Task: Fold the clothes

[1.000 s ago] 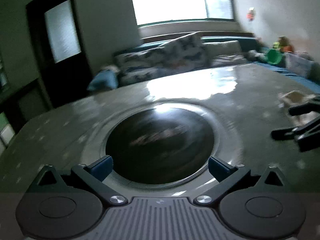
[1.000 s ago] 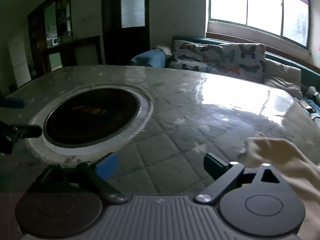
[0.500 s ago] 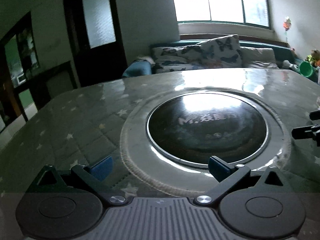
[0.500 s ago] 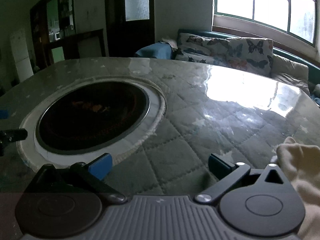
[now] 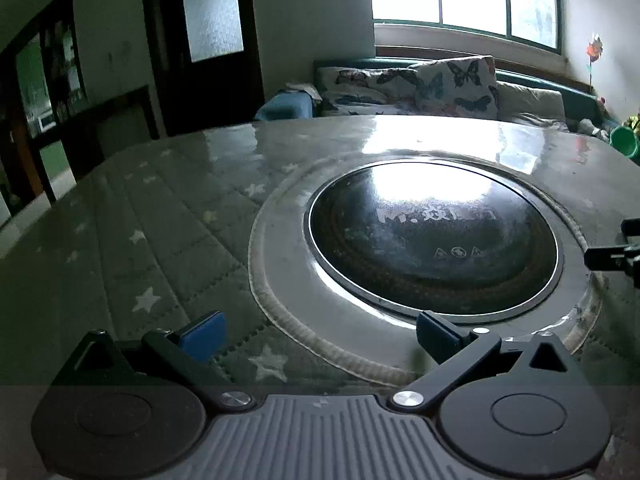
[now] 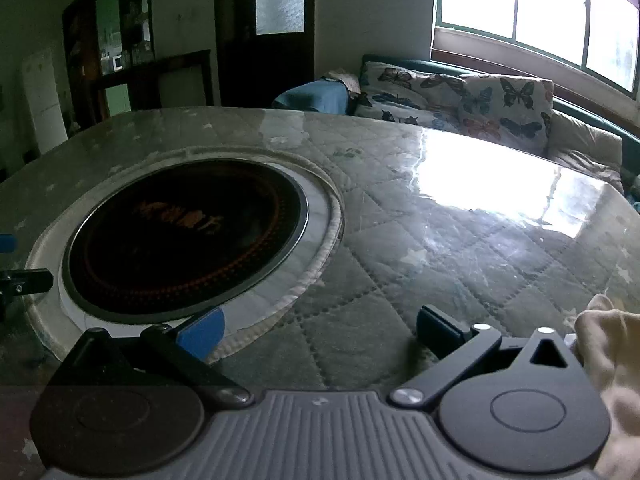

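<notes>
Hovering with jaws spread and empty, the left gripper (image 5: pixel 318 334) and right gripper (image 6: pixel 320 330) fill the lower frames above the quilted bench (image 6: pixel 400 240). A cream garment (image 6: pixel 608 360) lies lower right, beside the right gripper, probably awaiting pickup. A round cooktop (image 5: pixel 432 236) sits centre.

My cream cloth (image 6: pixel 612 368) runs off the right edge, partly behind my right claw (image 6: pixel 320 330). In my left view only the tip of that claw (image 5: pixel 612 258) shows. The words on the black cooktop (image 6: pixel 184 236) are too dim to read.
</notes>
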Demonstrator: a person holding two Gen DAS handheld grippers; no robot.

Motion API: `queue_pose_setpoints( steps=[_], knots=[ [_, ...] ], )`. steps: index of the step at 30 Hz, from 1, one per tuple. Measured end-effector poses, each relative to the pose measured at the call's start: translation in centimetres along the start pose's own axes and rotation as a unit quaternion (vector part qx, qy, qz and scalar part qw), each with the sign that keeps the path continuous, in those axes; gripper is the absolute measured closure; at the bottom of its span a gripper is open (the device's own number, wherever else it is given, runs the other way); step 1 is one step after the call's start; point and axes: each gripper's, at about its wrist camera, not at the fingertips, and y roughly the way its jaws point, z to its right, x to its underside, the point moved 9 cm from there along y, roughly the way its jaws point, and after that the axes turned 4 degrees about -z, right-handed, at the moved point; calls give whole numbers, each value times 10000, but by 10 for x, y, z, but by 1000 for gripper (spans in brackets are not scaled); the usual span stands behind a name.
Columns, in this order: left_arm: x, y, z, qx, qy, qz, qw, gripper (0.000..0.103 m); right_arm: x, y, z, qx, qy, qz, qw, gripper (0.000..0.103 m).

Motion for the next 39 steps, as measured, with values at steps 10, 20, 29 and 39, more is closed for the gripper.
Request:
queue_pose_setpoints(
  steps=[10,20,29,39],
  knots=[
    [1,3,-4,98,-149,-72,9998,0,0,5,-2,43,-47,-19,10000,0],
    [0,6,-4,114,-164,-81,9998,0,0,6,-3,81,-90,-33,9999,0],
    [-4,10,-6,24,-248,-96,9996,0,1,6,-2,81,-97,-34,9999,0],
    [-6,13,-8,-35,-289,-106,9995,0,1,6,0,76,-100,-35,9999,0]
  ],
)
